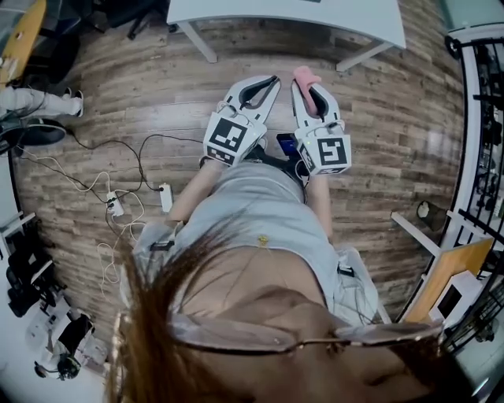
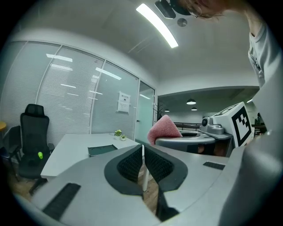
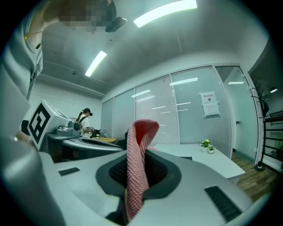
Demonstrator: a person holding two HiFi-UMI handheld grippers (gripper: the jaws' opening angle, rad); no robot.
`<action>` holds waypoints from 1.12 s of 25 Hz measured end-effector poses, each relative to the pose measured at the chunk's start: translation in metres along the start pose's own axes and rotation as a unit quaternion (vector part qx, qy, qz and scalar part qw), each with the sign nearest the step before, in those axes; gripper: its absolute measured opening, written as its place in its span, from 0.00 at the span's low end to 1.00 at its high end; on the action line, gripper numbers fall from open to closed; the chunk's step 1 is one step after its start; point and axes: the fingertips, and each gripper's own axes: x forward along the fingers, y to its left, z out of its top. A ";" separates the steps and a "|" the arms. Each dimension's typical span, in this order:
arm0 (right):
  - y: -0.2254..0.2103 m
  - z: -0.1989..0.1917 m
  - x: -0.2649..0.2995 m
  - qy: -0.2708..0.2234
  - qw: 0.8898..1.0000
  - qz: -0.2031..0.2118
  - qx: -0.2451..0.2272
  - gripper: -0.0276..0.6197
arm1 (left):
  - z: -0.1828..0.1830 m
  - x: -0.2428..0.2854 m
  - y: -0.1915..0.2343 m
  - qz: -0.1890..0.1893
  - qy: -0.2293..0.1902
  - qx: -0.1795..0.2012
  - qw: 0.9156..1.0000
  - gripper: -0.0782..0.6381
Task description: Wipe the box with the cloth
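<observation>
Head view: two grippers, left gripper [image 1: 270, 80] closed empty, right gripper [image 1: 309, 86] clamping one pink cloth [image 1: 304, 75].

Wood plank floor [image 1: 157, 102], white table [image 1: 291, 16], blinded glass partitions [image 2: 66, 97], strip light [image 2: 157, 24], black chair [image 2: 33, 132]

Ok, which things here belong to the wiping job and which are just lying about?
Job in hand:
pink cloth
right claw, shut on the cloth
left claw, shut and empty
The box cannot be made out.

Just lying about:
power strip and cables on the floor
office chair
potted plant on the white table
</observation>
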 end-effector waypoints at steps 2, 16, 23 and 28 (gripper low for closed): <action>-0.007 0.000 0.006 0.001 1.000 -0.003 -0.001 0.10 | 0.001 0.009 0.005 -0.001 -0.002 0.000 1.000 0.16; -0.066 0.013 0.080 0.005 1.000 -0.025 -0.010 0.10 | 0.029 0.091 0.063 -0.032 -0.007 0.006 0.999 0.16; -0.084 0.017 0.128 0.009 0.999 -0.035 -0.011 0.10 | 0.036 0.118 0.104 -0.047 -0.005 0.006 0.999 0.16; -0.091 0.017 0.158 0.014 0.999 -0.041 -0.015 0.10 | 0.039 0.133 0.131 -0.053 -0.008 0.005 0.999 0.16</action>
